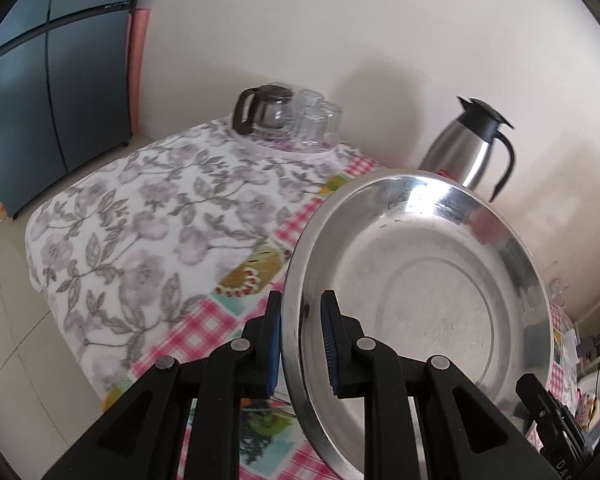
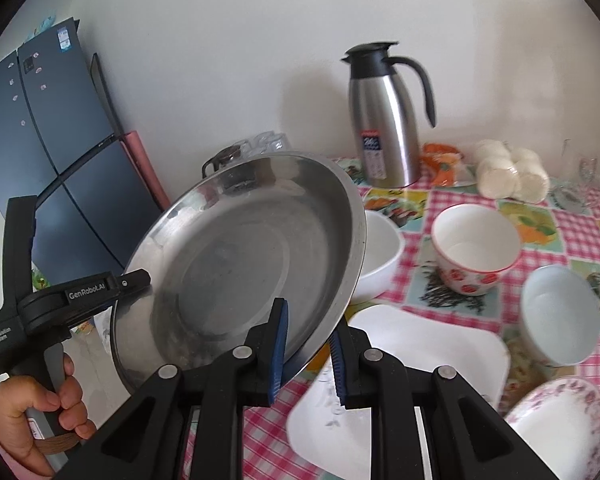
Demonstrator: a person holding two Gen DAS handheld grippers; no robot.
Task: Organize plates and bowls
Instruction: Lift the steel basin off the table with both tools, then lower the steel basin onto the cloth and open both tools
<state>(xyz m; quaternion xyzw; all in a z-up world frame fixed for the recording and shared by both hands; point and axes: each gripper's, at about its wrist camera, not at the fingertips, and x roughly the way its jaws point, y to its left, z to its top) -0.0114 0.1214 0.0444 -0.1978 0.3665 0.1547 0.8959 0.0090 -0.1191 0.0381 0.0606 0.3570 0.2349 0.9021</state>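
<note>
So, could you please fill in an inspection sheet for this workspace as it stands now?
Surface: table under a pink checked cloth; floral cloth at one end.
Job's things: steel pan held tilted in the air; three bowls, square plate, floral dish on the table.
Clutter: steel jug, glass pot, glasses, white rolls.
Grippers: left gripper and right gripper each shut on the pan's rim, opposite sides.
Cables: nothing seen.
Surroundings: white wall, blue fridge.
</note>
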